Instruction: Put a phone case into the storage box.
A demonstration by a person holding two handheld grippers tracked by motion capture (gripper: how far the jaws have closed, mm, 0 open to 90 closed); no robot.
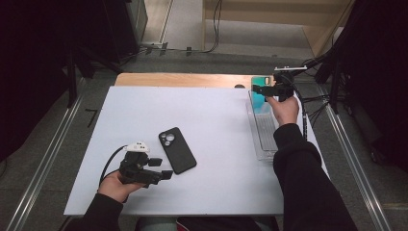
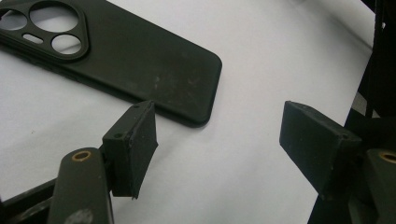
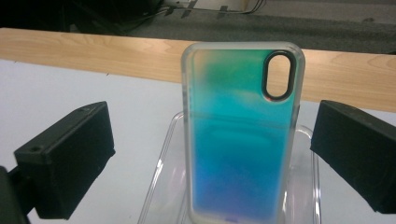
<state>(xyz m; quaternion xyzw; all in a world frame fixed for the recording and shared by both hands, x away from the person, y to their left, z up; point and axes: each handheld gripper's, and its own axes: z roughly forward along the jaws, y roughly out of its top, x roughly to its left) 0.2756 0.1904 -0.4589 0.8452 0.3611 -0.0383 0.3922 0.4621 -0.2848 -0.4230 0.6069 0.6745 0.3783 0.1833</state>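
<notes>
A: Biggest first: wide white rectangular table top [image 1: 202,115], bare across the middle, wooden strip [image 1: 183,79] along the far edge. Why so little on it?

B: Probably to keep working room between two stations, left-near and right-far.

A: Next down, on the right side?

B: Long clear plastic tray [image 1: 263,137], running near to far along the right edge. Seemingly a holder: standing upright at its far end, a translucent teal-to-blue iridescent phone case [image 3: 240,140], camera cut-out at the top. Leaned or propped there, likely so that jaws can close on its two long edges.

A: And left of centre?

B: Matte black phone with a triple-ring camera cluster [image 1: 177,149], lying flat, back up, slanted, camera end toward the far side. Flat and unobstructed, so probably waiting for the case.

A: Now the grippers.

B: Right gripper [image 3: 210,149] held up at the far right, level with the case, pads spread wide on either side of it, touching neither edge. Nothing gripped. Lined up as if for a squeeze across the width.

A: Left one?

B: Left gripper [image 2: 219,149] low over the table at the near left, just beside the phone's near corner. Jaws apart, bare table between them, holding nothing. Likely parked close to steady the phone when needed.
</notes>
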